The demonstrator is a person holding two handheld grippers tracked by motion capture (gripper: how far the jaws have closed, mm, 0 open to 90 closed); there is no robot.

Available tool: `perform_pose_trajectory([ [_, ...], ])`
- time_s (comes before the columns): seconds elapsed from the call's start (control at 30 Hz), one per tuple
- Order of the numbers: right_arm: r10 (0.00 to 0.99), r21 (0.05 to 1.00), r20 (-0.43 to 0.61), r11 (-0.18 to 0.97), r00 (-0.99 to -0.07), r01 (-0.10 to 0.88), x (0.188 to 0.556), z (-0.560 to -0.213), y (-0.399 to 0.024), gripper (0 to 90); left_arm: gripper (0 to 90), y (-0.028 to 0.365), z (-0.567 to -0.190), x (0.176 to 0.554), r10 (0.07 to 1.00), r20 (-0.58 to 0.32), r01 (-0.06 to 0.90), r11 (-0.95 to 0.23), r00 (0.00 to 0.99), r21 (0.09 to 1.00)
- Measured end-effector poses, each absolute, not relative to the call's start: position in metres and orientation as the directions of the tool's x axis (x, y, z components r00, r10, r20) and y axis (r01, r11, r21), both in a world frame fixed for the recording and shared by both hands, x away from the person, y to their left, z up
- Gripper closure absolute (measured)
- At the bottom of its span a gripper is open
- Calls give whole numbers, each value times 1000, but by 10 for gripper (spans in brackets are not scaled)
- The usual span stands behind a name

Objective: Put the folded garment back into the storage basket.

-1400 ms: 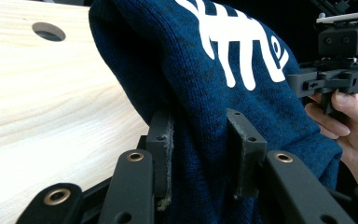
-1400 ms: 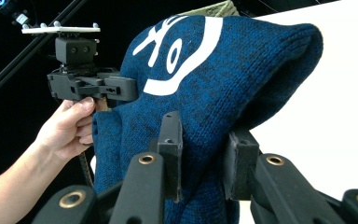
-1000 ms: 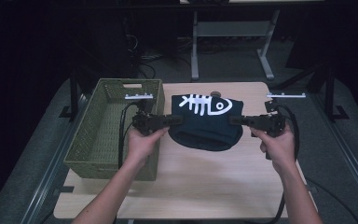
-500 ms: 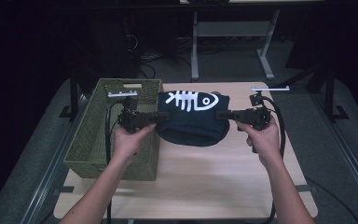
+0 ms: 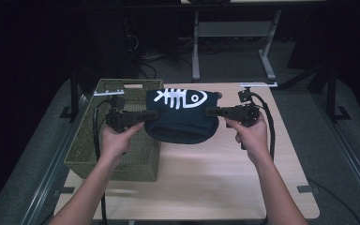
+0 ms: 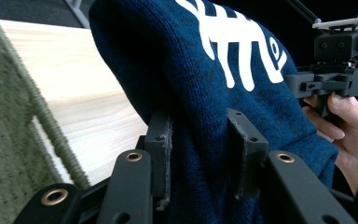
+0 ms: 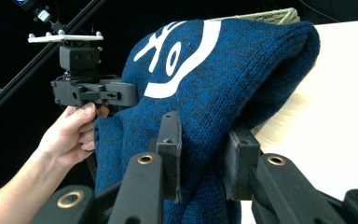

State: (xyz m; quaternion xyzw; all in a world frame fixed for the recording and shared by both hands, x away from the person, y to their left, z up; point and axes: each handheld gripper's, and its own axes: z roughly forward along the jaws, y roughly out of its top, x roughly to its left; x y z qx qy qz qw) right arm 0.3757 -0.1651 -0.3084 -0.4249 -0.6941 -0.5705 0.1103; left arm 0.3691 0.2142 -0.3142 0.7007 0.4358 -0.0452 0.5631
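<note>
One navy knitted sweater point(image 5: 182, 117), one olive basket point(image 5: 86, 154) and one wooden table point(image 5: 215, 168) are seen. The sweater is held above the table, stretched crosswise, clamped between left gripper point(image 5: 143, 115) and right gripper point(image 5: 211, 111), fishbone print uppermost.

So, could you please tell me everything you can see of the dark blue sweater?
The sweater is a dark navy knit, folded into a thick bundle, with a white fish-skeleton print on its upper face. It hangs clear of the wooden table, sagging in the middle, next to the green basket. The left hand-held gripper pinches one end and the right hand-held gripper the other; nothing else touches it.
</note>
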Motion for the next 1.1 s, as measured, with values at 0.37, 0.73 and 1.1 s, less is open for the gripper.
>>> perform_pose_trajectory([
  [0.37, 455, 696, 639, 1, -620, 718, 383, -305, -141, 713, 643, 236, -313, 367, 578, -561, 667, 38, 593, 744],
  [0.73, 442, 701, 637, 11, -632, 713, 389, -305, -119, 711, 638, 256, -309, 365, 597, -558, 666, 53, 576, 744],
  [1.1, 435, 708, 628, 23, -645, 706, 391, -302, -102, 708, 638, 274, -307, 364, 607, -560, 668, 63, 564, 741],
])
